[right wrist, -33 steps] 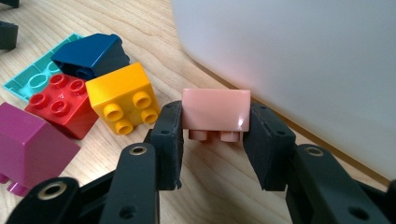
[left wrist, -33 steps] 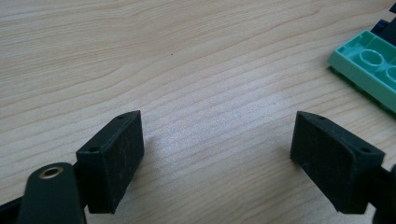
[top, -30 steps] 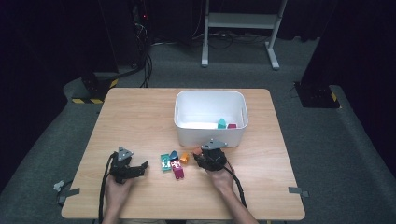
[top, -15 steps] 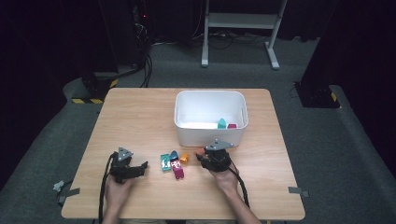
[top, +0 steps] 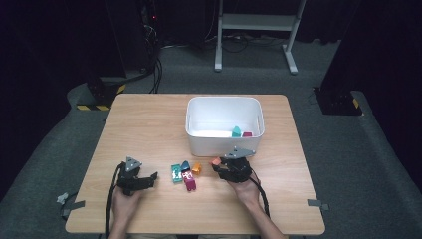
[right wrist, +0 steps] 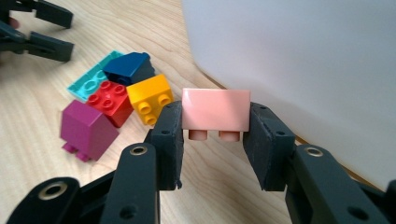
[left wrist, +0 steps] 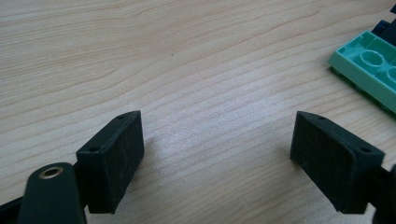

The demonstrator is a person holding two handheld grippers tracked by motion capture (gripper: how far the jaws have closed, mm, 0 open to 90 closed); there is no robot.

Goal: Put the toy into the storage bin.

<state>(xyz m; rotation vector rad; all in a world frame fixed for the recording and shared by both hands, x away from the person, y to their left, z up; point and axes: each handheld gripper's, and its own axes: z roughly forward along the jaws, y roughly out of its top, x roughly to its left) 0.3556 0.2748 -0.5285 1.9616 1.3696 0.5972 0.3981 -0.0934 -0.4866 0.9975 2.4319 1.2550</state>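
Bricks (top: pixel 241 132) already sit in the bin (top: pixel 198 142) ahead; your right hand-held gripper (right wrist: pixel 214 135) clamps a pink brick (right wrist: pixel 215 110); five remain beside your gaping left hand-held gripper (left wrist: pixel 219 154).

Loose bricks (top: pixel 185 173) lie before the tub (top: pixel 198 143) — two more, seemingly, inside it.

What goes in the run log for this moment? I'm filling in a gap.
right tongs: shut on pink brick, off table | left tongs: open, nothing between | white bin: beside right tongs | loose bricks: on table
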